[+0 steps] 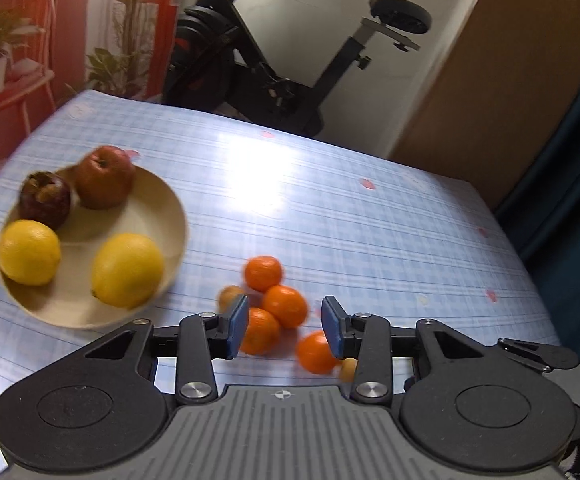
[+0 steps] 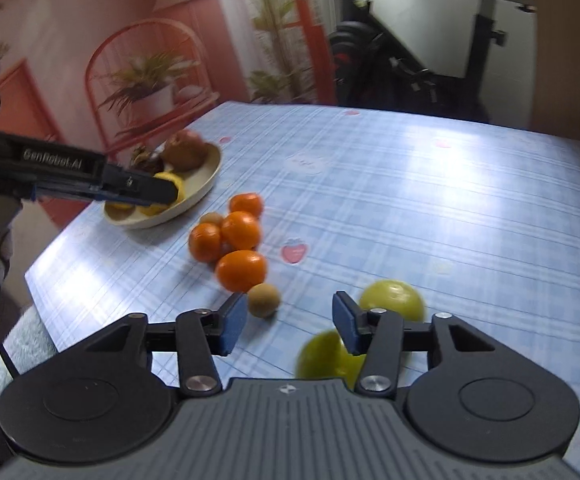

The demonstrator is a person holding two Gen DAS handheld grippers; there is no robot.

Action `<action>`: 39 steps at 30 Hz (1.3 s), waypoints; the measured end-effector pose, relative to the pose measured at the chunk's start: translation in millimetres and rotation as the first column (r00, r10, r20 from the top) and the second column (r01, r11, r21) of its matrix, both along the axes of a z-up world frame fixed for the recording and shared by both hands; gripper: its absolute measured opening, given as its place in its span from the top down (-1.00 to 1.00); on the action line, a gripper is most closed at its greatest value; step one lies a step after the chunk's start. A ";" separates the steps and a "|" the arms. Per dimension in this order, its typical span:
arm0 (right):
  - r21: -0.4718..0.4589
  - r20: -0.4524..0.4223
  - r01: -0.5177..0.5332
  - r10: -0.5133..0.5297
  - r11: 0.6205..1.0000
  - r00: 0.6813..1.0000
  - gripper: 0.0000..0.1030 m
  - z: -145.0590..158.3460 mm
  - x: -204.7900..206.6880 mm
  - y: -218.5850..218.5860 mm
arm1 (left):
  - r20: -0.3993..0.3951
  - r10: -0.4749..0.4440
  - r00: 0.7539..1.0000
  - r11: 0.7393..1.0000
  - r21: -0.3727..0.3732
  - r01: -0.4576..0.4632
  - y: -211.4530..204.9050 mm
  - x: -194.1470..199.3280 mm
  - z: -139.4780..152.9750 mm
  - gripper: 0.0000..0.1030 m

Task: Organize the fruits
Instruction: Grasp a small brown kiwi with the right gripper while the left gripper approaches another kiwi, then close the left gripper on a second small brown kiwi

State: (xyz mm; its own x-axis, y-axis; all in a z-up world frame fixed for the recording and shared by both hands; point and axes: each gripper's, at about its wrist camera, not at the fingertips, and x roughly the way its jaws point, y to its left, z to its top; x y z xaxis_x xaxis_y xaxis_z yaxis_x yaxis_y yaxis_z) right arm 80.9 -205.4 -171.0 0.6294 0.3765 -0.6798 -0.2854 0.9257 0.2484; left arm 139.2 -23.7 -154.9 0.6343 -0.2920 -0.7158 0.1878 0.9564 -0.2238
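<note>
A beige bowl (image 1: 174, 208) at the left of the table holds a red apple (image 1: 104, 178), a dark mangosteen (image 1: 44, 200) and two lemons (image 1: 126, 270). Several oranges (image 1: 284, 306) and a small brown fruit (image 1: 230, 296) lie loose on the checked cloth just beyond my left gripper (image 1: 286, 326), which is open and holds nothing. In the right wrist view the oranges (image 2: 240, 230) lie ahead to the left. A small brown fruit (image 2: 264, 300) sits near my open right gripper (image 2: 290, 324). Two green fruits (image 2: 393, 300) lie behind its right finger.
The blue checked table (image 1: 389, 220) ends at the right and far edges. An exercise bike (image 1: 274, 80) and a brown panel (image 1: 509, 80) stand behind it. The left gripper's body (image 2: 90, 176) reaches over the bowl (image 2: 206, 176) in the right wrist view.
</note>
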 end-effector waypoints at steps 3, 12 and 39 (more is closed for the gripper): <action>-0.032 0.003 -0.017 0.017 0.999 1.000 0.17 -6.5 7.5 16.9 | 0.034 0.027 0.999 0.999 0.036 -0.028 10.4 0.7 2.1 0.18; -0.062 -0.068 -0.031 0.027 0.998 0.997 0.19 -23.5 35.7 31.3 | 0.009 0.053 0.999 0.998 0.041 -0.053 28.5 0.4 -10.2 0.18; -0.005 -0.006 0.044 -0.044 0.999 0.999 0.42 -12.2 35.2 8.0 | -0.152 -0.001 0.988 0.999 -0.041 -0.006 10.9 66.3 -45.9 0.49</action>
State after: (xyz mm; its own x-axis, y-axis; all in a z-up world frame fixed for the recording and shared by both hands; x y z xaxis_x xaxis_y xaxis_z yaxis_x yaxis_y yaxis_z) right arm 116.2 -197.4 -183.2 0.6413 0.3451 -0.6853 -0.2428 0.9385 0.2453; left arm 205.5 -12.8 -200.8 0.5195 -0.3221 -0.7915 0.1461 0.9461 -0.2891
